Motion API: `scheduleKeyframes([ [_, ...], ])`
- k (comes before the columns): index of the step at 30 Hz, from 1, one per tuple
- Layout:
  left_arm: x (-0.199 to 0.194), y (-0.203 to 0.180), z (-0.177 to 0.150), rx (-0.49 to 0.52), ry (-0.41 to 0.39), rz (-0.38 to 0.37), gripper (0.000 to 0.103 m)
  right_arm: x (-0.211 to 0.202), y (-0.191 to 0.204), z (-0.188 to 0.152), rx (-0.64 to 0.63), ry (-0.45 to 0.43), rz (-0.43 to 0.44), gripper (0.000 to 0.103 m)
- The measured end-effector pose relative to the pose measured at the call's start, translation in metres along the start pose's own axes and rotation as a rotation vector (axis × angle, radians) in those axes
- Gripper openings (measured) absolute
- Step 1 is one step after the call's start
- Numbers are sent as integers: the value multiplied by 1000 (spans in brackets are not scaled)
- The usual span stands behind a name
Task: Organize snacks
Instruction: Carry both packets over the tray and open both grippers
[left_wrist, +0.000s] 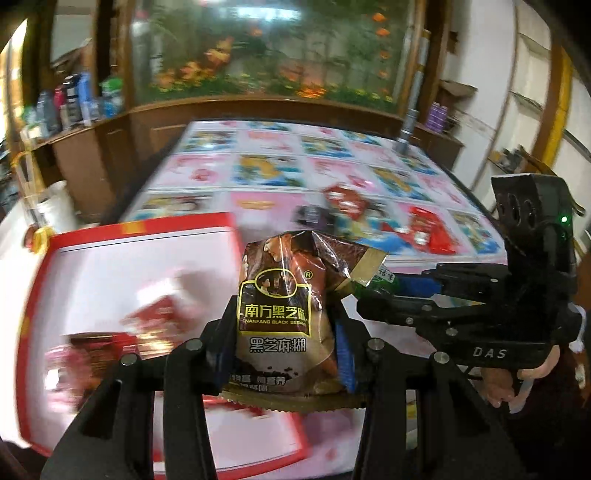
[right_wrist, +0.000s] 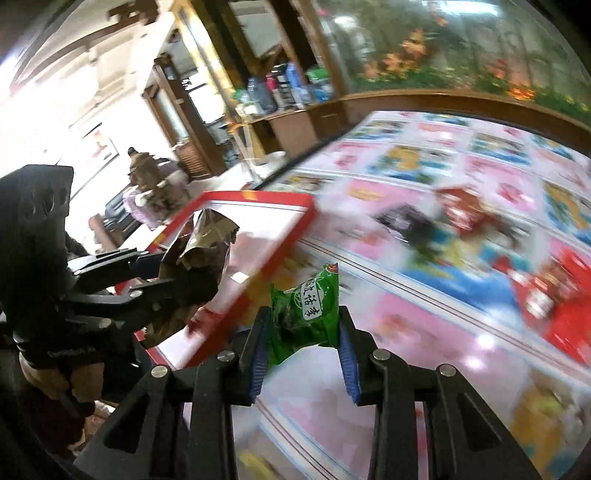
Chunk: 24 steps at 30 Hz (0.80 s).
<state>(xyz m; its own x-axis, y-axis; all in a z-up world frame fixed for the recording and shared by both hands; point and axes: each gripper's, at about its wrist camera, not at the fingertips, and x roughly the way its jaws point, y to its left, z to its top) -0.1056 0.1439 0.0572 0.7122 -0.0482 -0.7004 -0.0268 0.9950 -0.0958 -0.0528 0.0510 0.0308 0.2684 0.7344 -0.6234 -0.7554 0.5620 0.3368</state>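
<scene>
Holding the brown sesame packet (left_wrist: 284, 317) upright, the clenched left claw (left_wrist: 284, 354) hangs over the red box (left_wrist: 48, 266); the right claw (right_wrist: 303, 343), beside it, grips the green snack (right_wrist: 306, 306).

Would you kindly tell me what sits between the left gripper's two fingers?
A brown sesame packet, clamped between the left gripper's blue-padded fingers, shown clearly in the left wrist view.
</scene>
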Motion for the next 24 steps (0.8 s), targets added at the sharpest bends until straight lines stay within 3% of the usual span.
scheduleKeyframes([
  [8, -7, 71, -16, -124, 12, 141, 43, 64, 66, 22, -91, 70, 90, 34],
  [16, -5, 99, -25, -170, 16, 164, 43, 107, 109, 25, -155, 135, 111, 34],
  [24, -4, 120, -26, -204, 14, 186, 47, 136, 121, 35, -175, 167, 72, 35],
])
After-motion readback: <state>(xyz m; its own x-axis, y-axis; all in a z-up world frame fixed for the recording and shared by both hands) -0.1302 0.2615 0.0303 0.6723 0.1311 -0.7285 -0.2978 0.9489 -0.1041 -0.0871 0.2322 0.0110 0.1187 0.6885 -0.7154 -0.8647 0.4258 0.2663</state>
